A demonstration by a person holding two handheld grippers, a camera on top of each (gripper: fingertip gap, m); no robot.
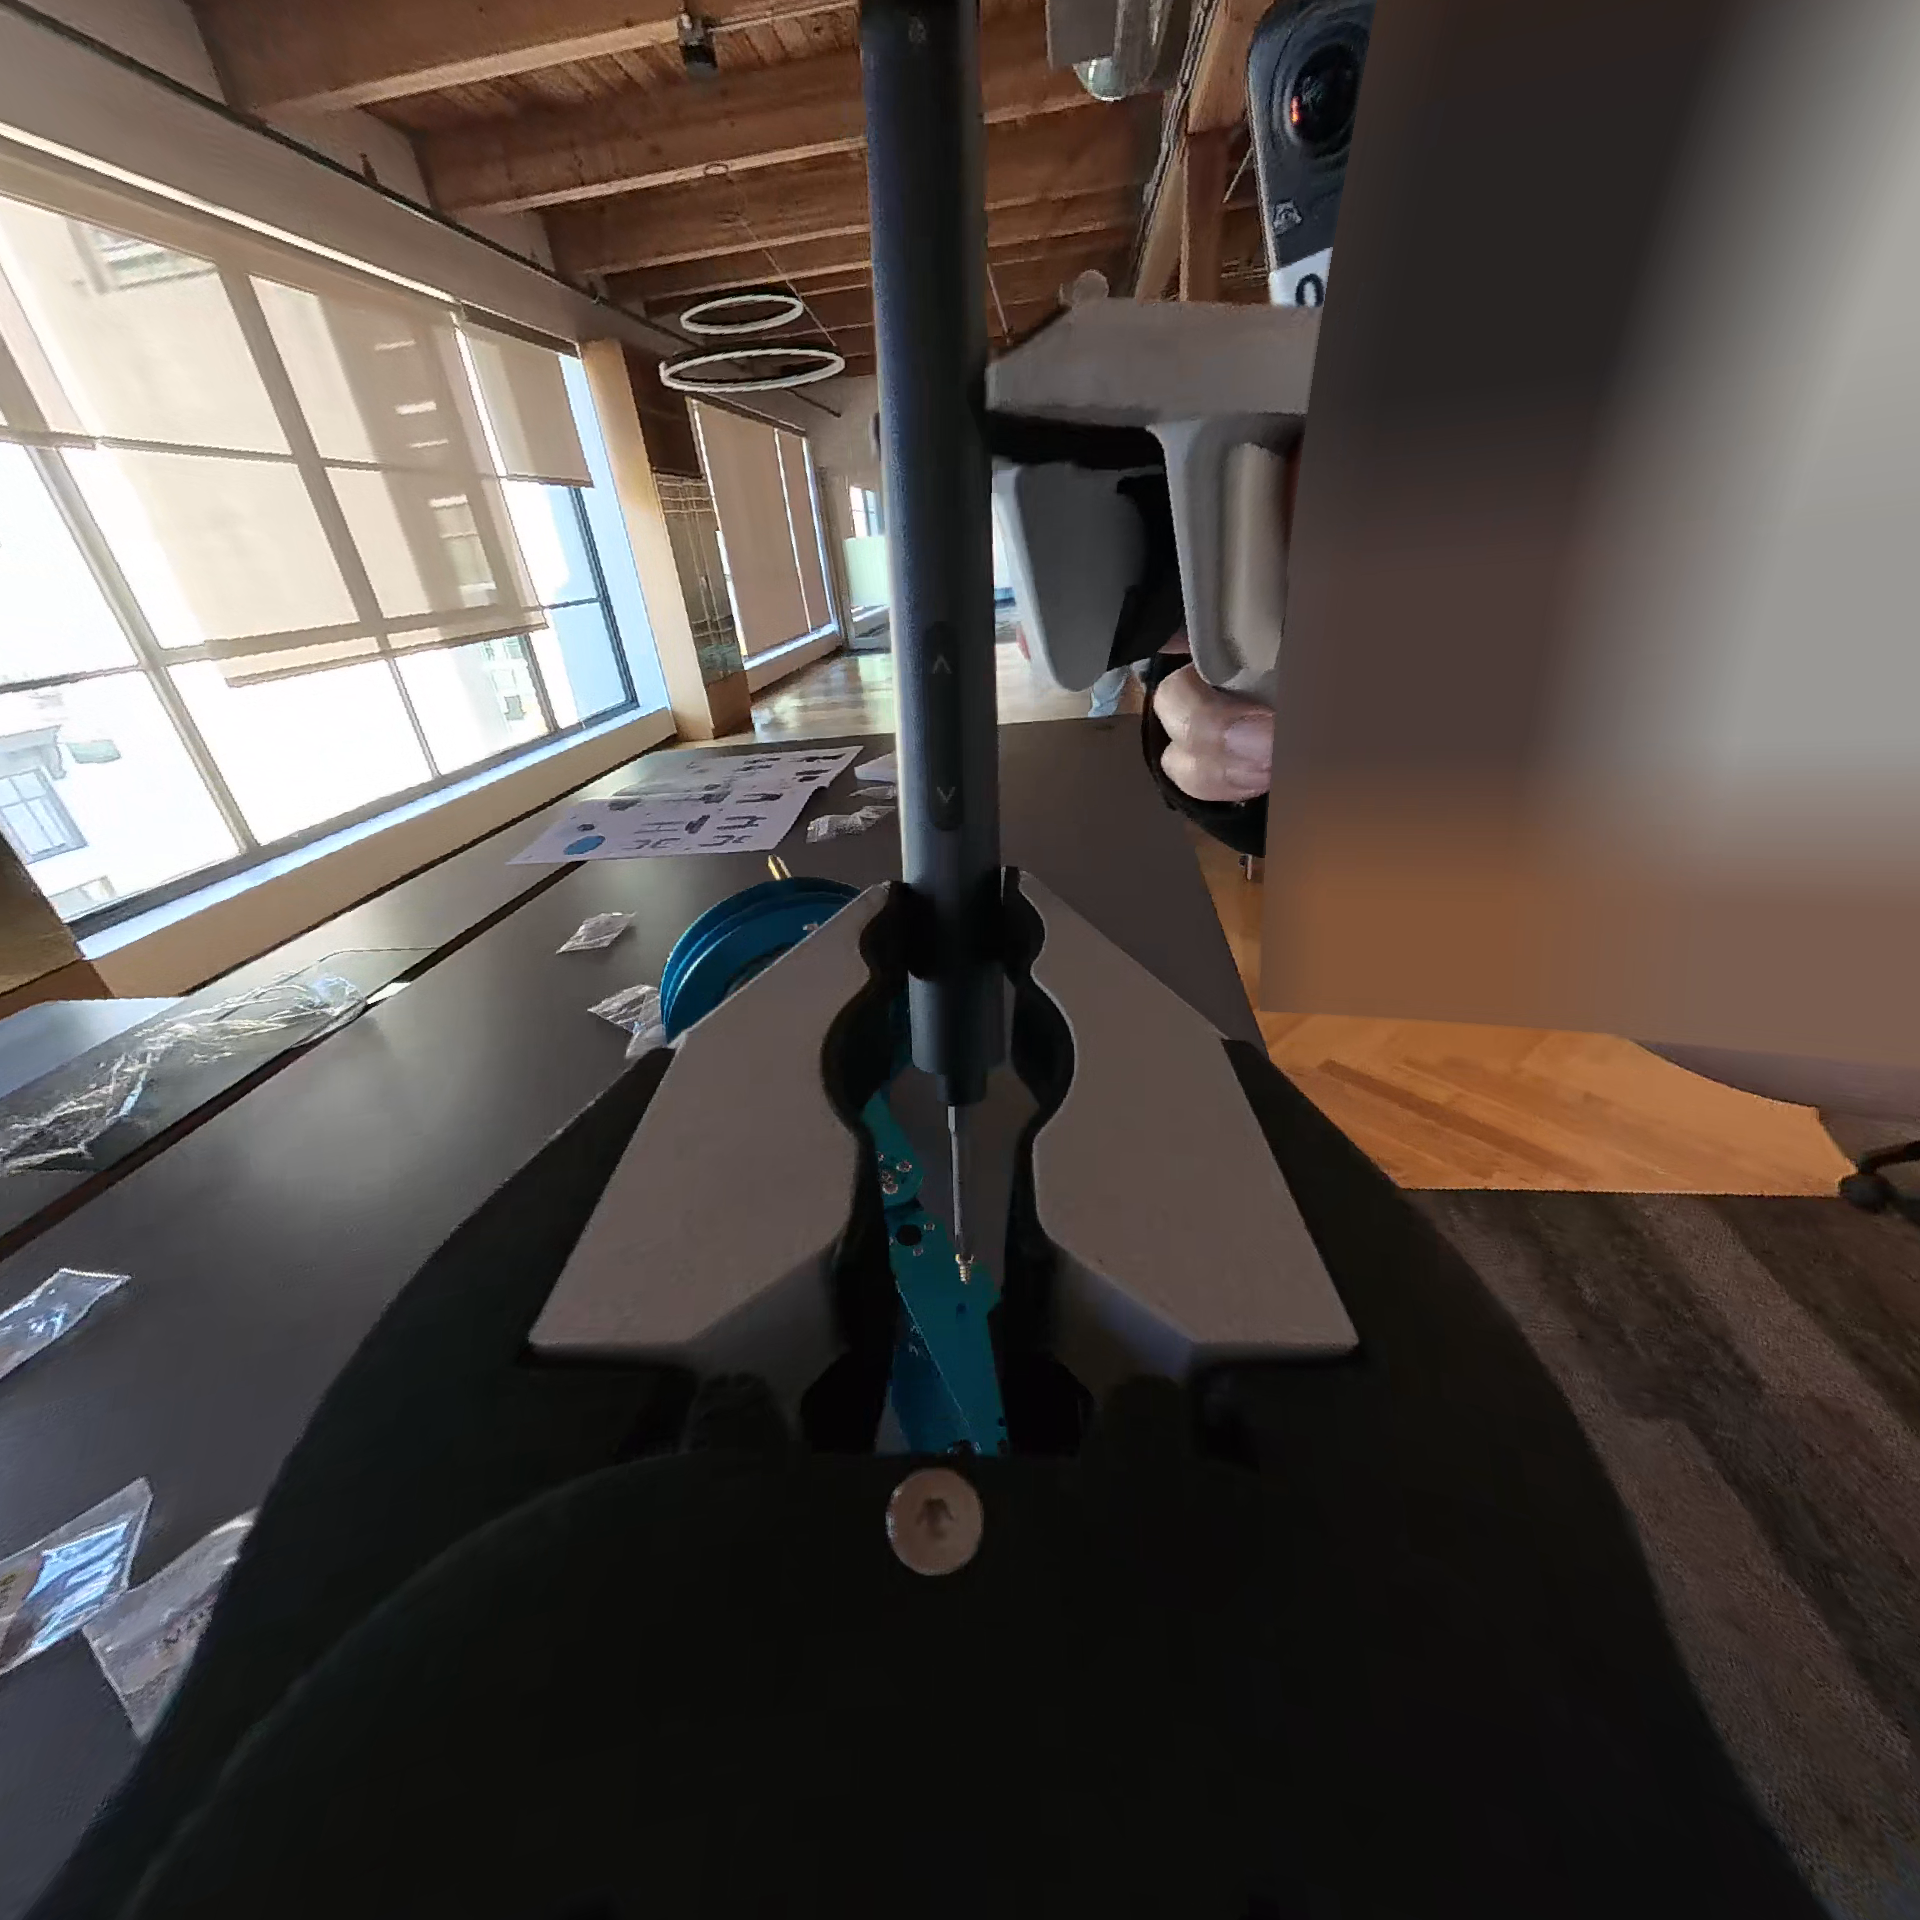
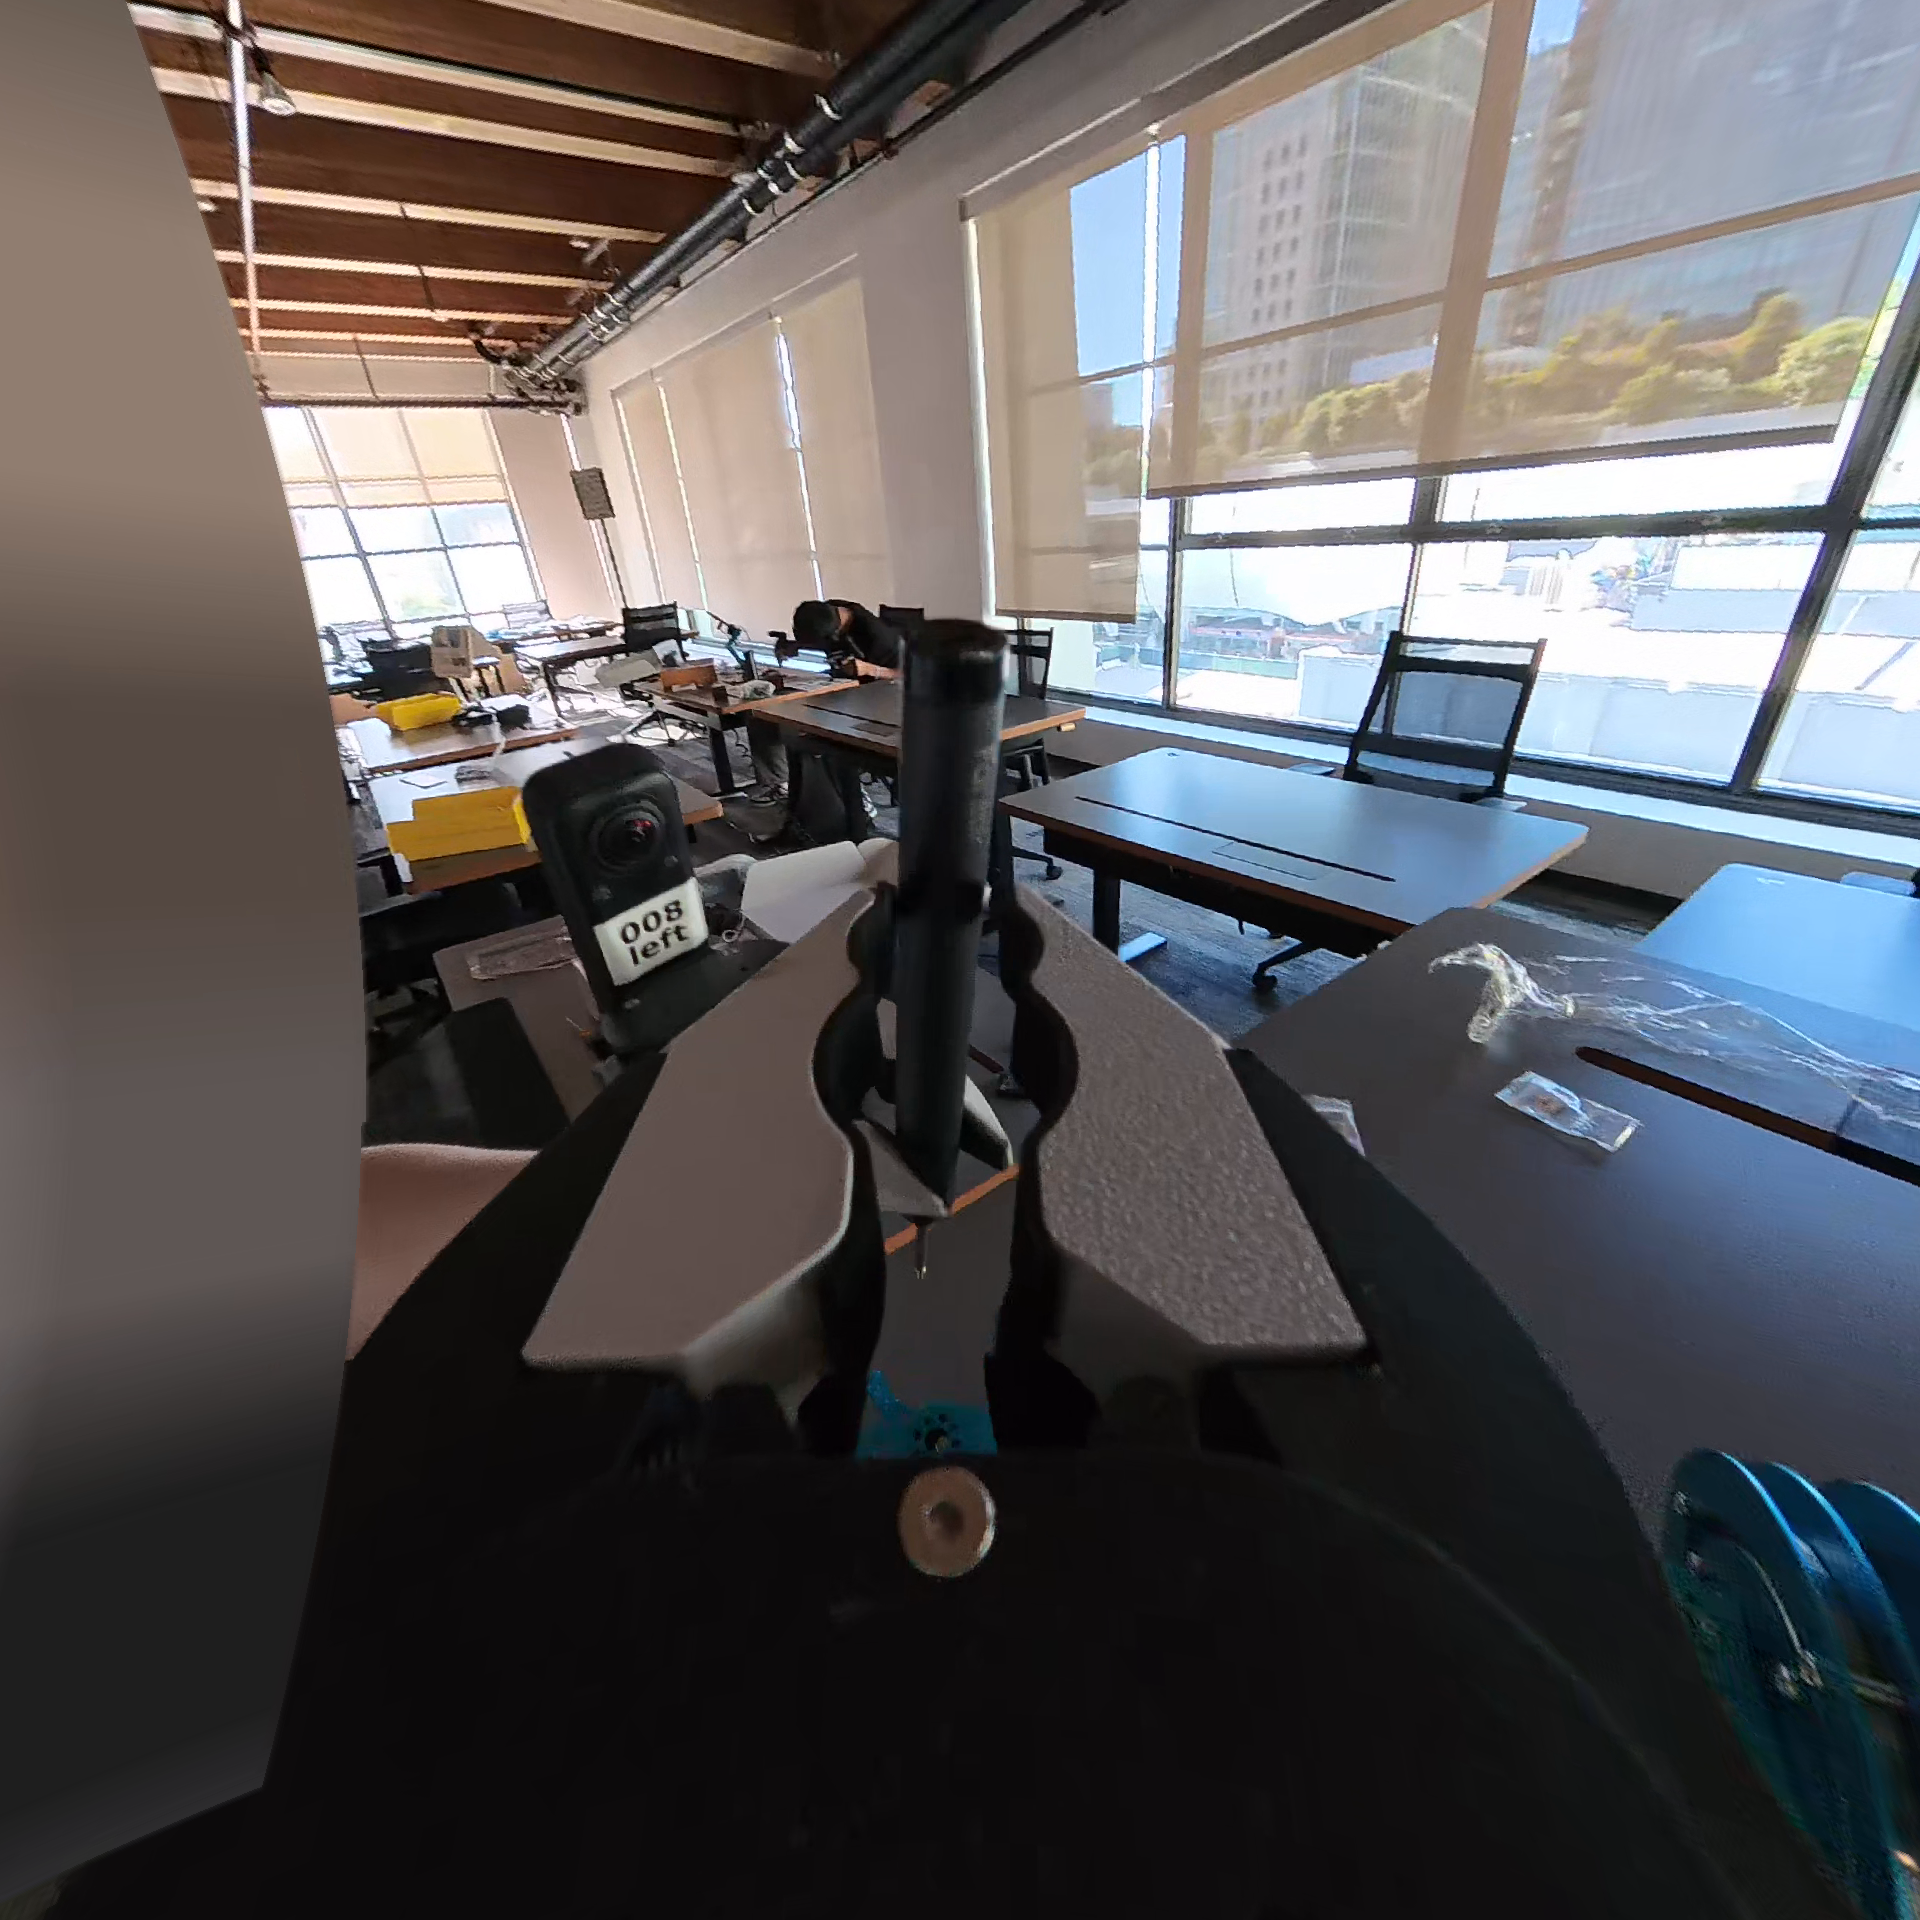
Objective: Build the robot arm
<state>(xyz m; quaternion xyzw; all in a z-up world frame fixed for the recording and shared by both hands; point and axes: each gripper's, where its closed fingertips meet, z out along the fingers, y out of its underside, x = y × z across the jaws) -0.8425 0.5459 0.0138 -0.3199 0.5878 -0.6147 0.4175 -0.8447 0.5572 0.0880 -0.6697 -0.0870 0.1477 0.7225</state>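
A dark grey pen-shaped electric screwdriver stands upright over the black table. My right gripper is shut on its upper barrel and shows in the left wrist view at the upper right. My left gripper has its pads closed around the lower barrel; its fingers show behind the screwdriver in the right wrist view. The thin bit carries a small screw against a teal metal bracket under the fingers. The bracket shows low in the right wrist view.
A blue wheel stands on the table beside the left gripper, also low right in the right wrist view. Small plastic bags, crumpled clear plastic and a printed sheet lie around. A hand holds the right gripper. Other desks and a chair stand beyond. Spacing between my two grippers at the tips: around 7 cm.
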